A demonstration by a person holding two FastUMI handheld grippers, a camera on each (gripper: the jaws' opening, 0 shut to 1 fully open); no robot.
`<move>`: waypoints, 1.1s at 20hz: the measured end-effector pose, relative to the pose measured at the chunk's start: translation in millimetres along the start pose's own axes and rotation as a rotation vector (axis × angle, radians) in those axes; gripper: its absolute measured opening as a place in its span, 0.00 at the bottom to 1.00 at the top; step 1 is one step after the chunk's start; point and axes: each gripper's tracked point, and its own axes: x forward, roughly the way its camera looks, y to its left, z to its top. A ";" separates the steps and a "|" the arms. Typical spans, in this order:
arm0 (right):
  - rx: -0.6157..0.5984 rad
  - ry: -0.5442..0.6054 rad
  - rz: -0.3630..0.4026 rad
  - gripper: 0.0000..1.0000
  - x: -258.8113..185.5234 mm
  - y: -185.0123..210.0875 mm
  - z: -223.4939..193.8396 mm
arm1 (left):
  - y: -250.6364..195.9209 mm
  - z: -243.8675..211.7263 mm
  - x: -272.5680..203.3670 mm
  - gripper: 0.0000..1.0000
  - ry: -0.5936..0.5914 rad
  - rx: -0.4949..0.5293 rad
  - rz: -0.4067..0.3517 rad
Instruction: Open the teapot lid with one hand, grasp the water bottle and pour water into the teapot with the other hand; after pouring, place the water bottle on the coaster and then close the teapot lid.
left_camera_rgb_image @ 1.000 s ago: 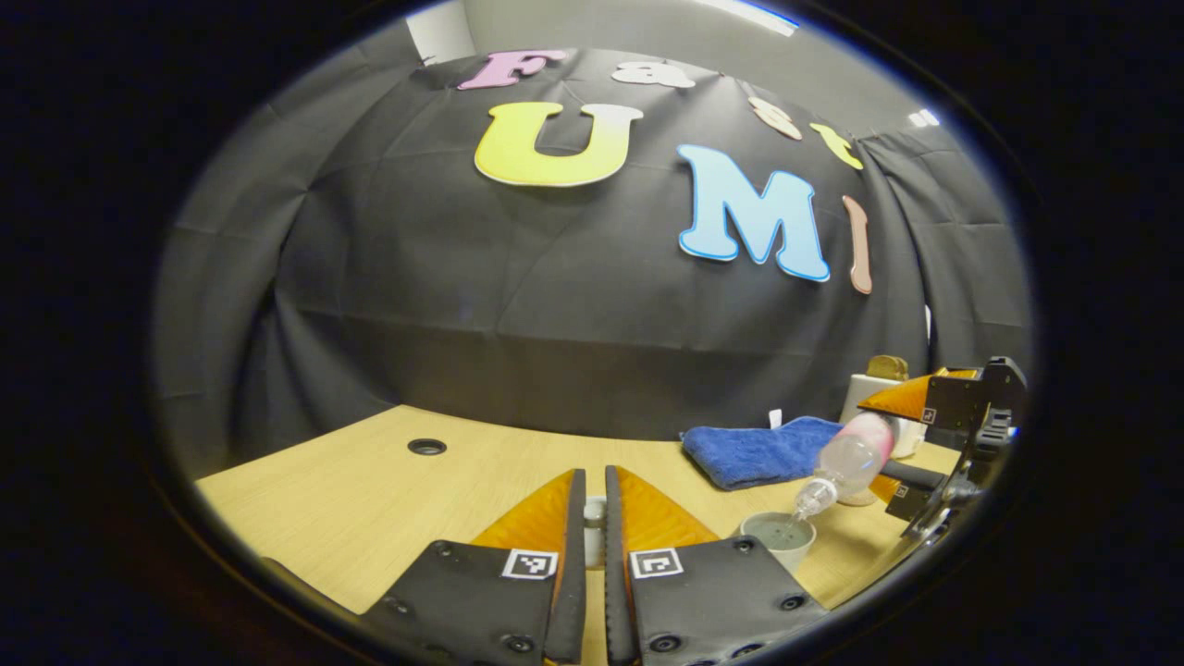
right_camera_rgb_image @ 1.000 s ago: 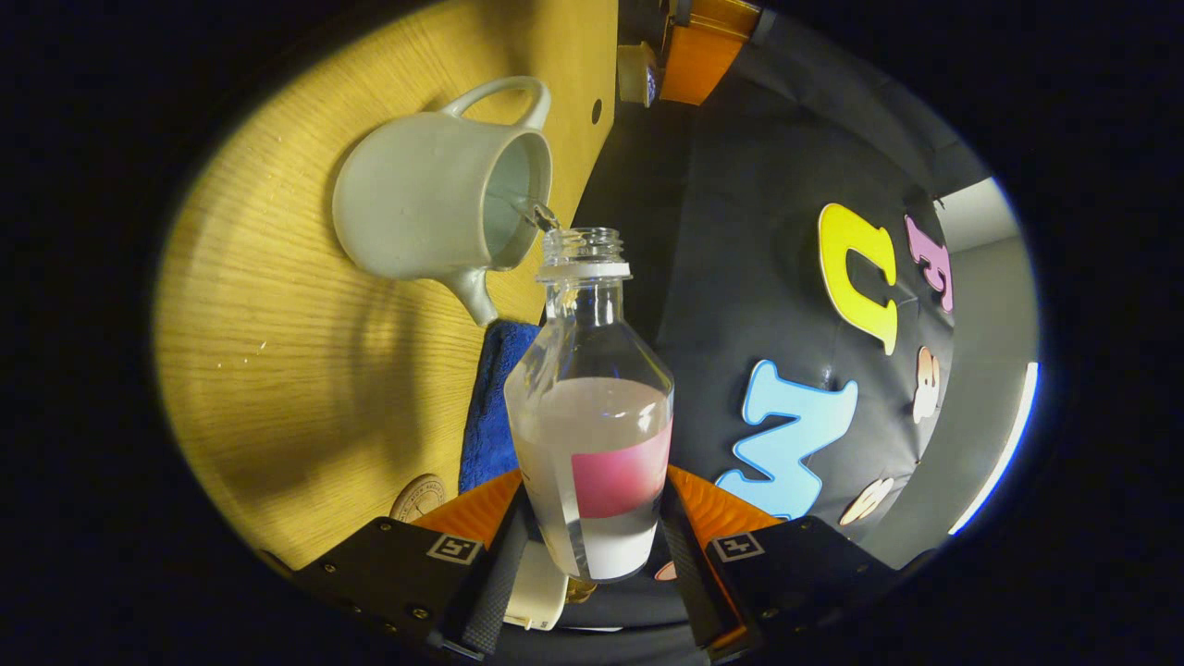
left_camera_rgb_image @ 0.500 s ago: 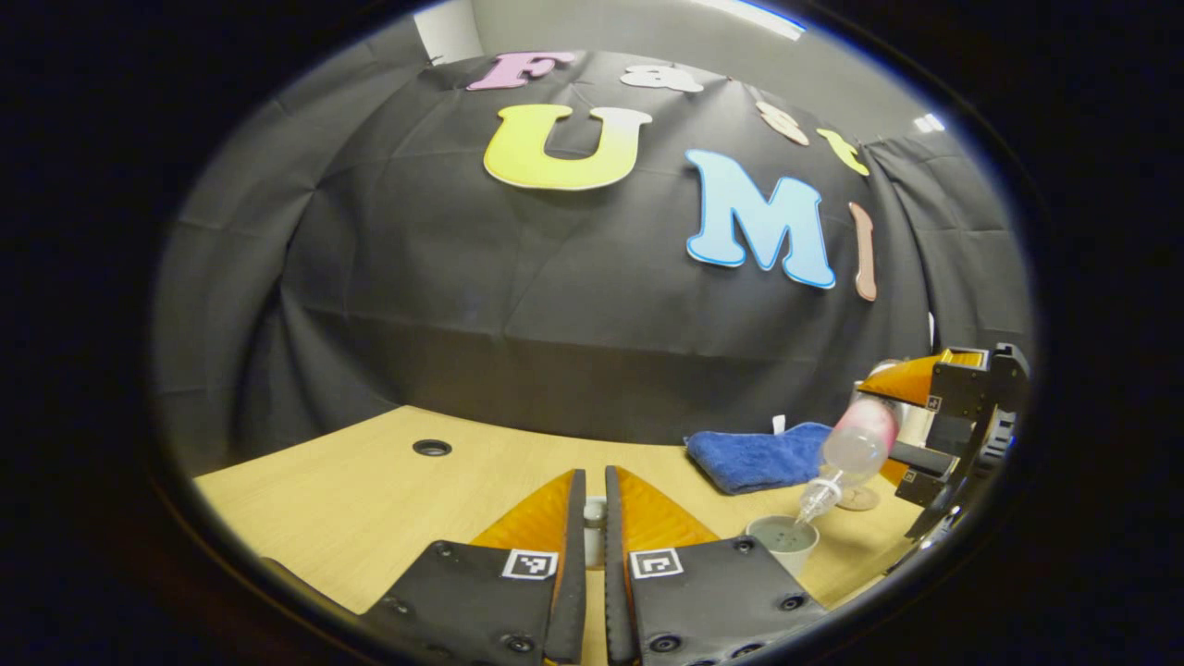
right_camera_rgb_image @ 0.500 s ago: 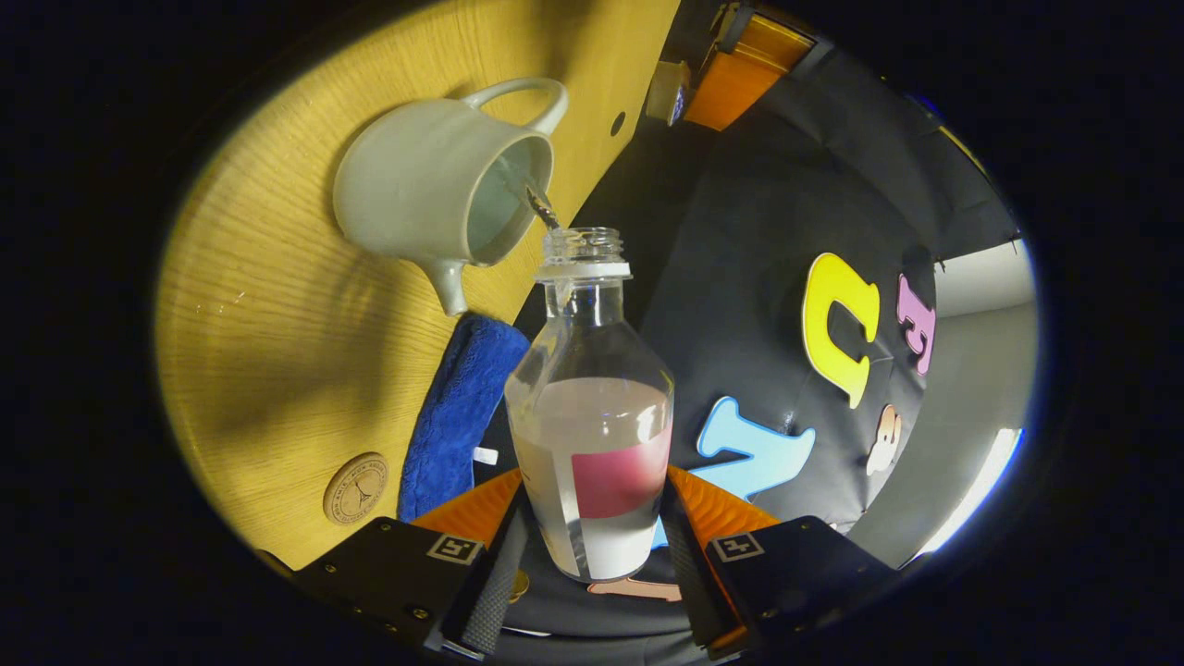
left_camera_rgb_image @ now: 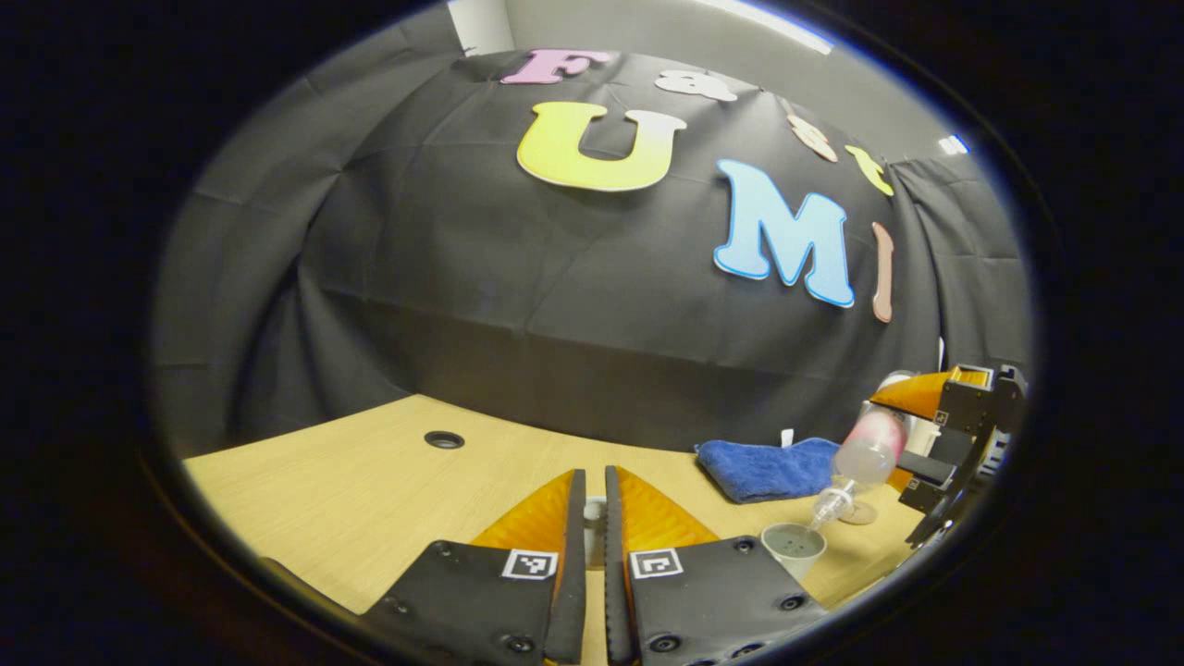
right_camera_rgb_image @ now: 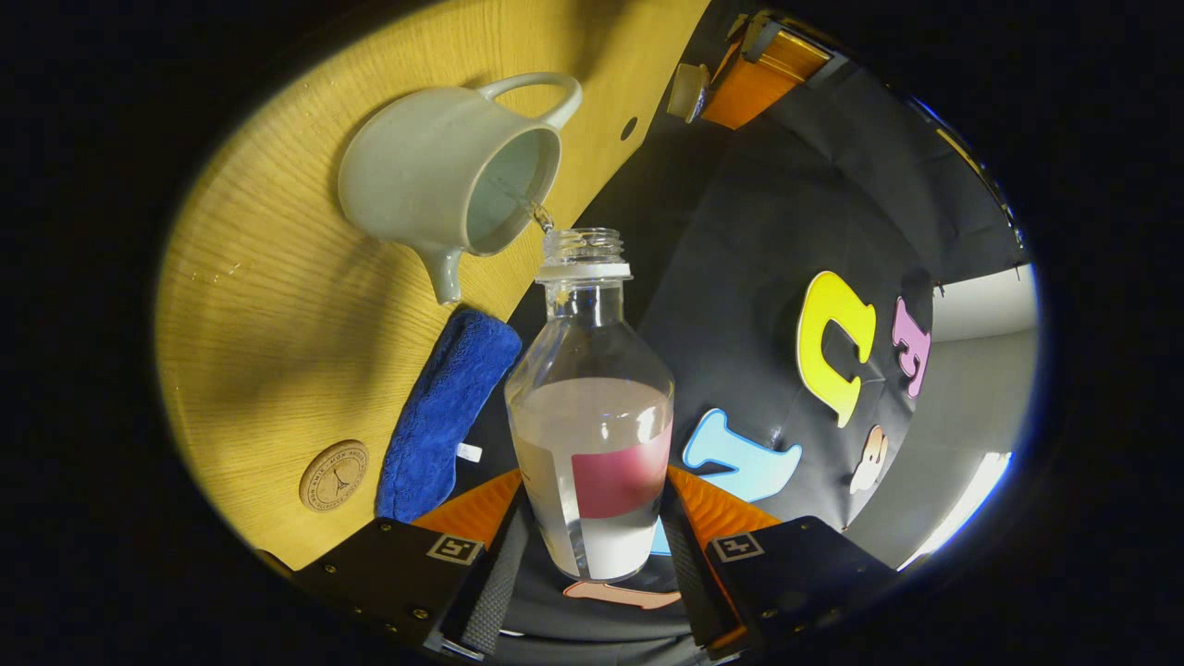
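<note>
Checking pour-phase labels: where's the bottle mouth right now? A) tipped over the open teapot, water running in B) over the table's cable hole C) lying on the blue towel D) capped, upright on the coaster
A: the water bottle, gripped between the right gripper fingers, is tilted with its uncapped mouth at the rim of the open teapot, a thin stream running in.

We saw a pale grey-green teapot (right_camera_rgb_image: 444, 176), a clear water bottle (right_camera_rgb_image: 592, 407) with a pink and white label, a deep blue towel (right_camera_rgb_image: 444, 416) and a light wood-grain table (right_camera_rgb_image: 277, 324).
</note>
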 end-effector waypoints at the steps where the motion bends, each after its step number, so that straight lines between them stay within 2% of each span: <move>1: -0.005 -0.006 -0.001 0.75 -0.2 -0.2 0.3 | 1.5 -1.6 0.1 0.14 0.003 0.000 0.003; 10: -0.067 -0.028 -0.034 0.75 2.6 -7.1 -0.3 | 2.6 -3.6 -0.4 0.14 0.012 0.007 0.006; 15: -0.122 -0.051 -0.088 0.74 0.3 -15.4 6.2 | 2.5 -4.8 0.1 0.15 0.014 0.007 0.003; 16: -0.132 -0.055 -0.096 0.72 -0.2 -16.6 7.7 | 2.0 -3.7 1.0 0.15 0.014 0.005 0.002; 17: -0.138 -0.058 -0.101 0.75 0.3 -17.0 9.0 | 0.5 -4.3 0.2 0.15 0.014 0.005 0.001; 22: -0.167 -0.066 -0.136 0.75 -1.6 -24.8 13.9 | 1.6 -2.3 0.6 0.15 0.011 0.006 0.002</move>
